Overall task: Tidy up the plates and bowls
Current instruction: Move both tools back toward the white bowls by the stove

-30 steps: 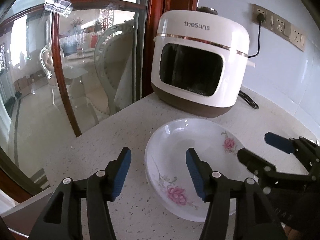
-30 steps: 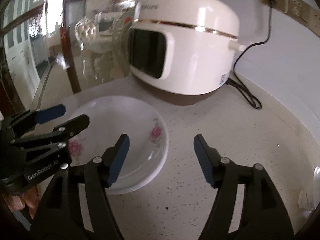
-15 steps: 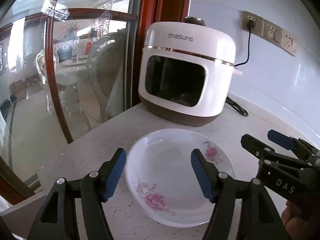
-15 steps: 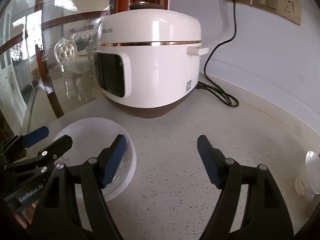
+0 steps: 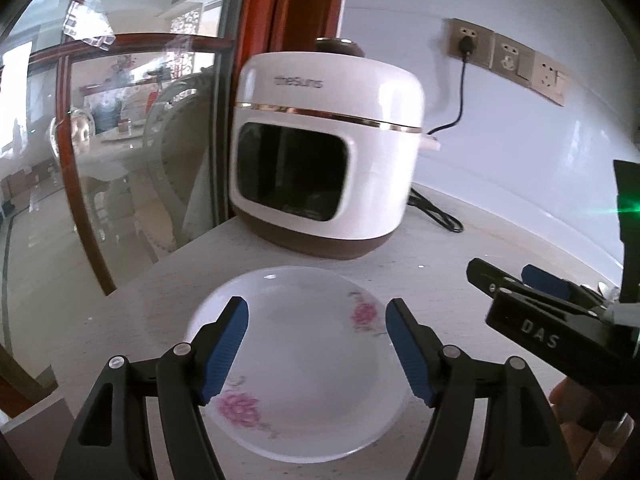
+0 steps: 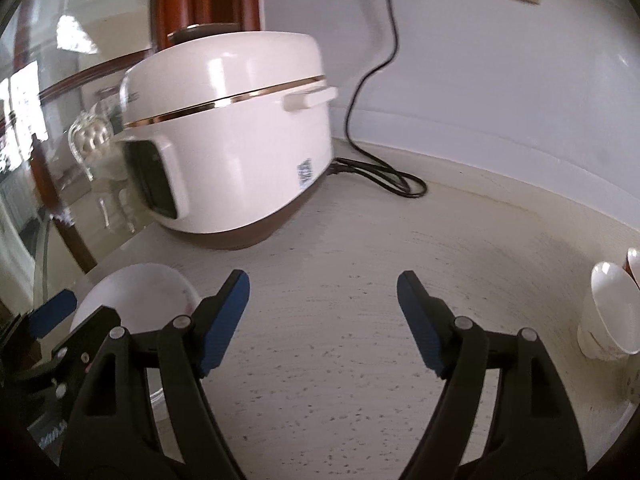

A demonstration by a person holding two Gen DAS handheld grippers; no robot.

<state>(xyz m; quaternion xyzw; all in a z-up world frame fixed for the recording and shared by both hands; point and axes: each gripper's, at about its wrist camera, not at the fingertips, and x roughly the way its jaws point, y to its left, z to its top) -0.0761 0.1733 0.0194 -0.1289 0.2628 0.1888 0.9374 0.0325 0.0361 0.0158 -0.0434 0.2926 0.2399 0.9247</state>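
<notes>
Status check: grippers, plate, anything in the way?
Left gripper open over the plate, right gripper open over bare counter. Plate flat, ungripped. Cooker behind; path clear.

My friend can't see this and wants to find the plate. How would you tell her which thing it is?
Look for the big white cooker plugged into the wall. On the speckled counter right in front of its dark window lies a shallow white plate, flat and empty. It is the only dish with pink flowers on its rim; the white cups sit far off to the right.
</notes>
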